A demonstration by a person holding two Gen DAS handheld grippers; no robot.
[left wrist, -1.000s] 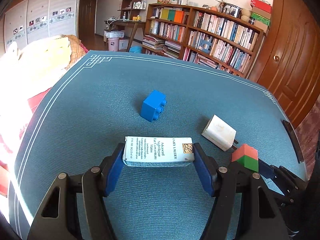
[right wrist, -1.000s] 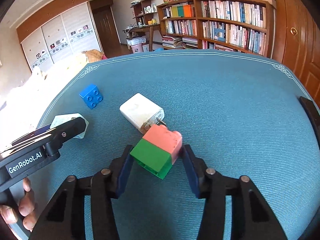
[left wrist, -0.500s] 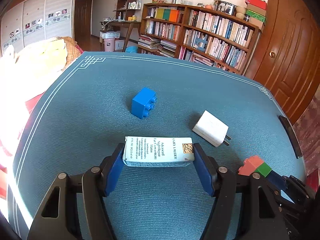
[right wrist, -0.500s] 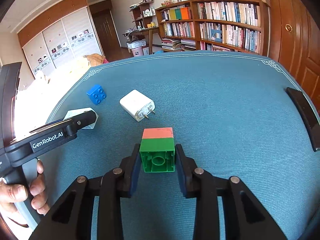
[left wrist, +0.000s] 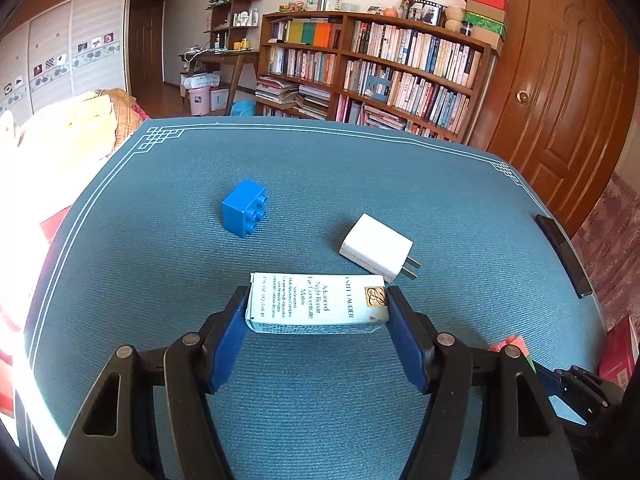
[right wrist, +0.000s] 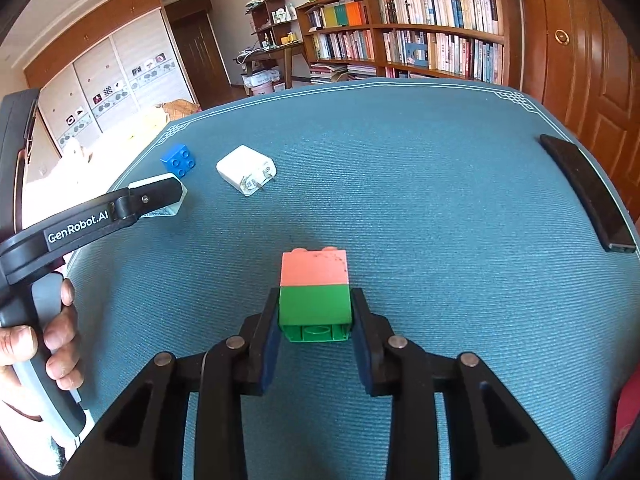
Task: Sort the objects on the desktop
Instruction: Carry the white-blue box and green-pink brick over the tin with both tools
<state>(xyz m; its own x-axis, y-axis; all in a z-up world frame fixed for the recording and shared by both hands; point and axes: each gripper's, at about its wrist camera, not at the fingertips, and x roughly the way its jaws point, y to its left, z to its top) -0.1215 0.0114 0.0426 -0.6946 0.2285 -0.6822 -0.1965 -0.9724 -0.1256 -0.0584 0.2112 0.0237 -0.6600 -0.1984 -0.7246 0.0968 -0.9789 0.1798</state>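
Right claw [right wrist: 315, 322] clenched on green/pink block [right wrist: 314, 292]; left claw [left wrist: 316, 312] gripped box [left wrist: 317, 304] near charger [left wrist: 376, 247]. Rec.: carry both level, well apart, over tabletop [right wrist: 440, 184].

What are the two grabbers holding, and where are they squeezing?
The left gripper holds the white carton by its two short ends. The right gripper holds the pink-and-green block stack by the green block's sides.

Behind the left gripper's black arm [right wrist: 104, 216], most of the white printed carton [right wrist: 168, 200] was hidden. Beside that arm, the person's hand [right wrist: 44, 344] was cut off by the picture's edge.
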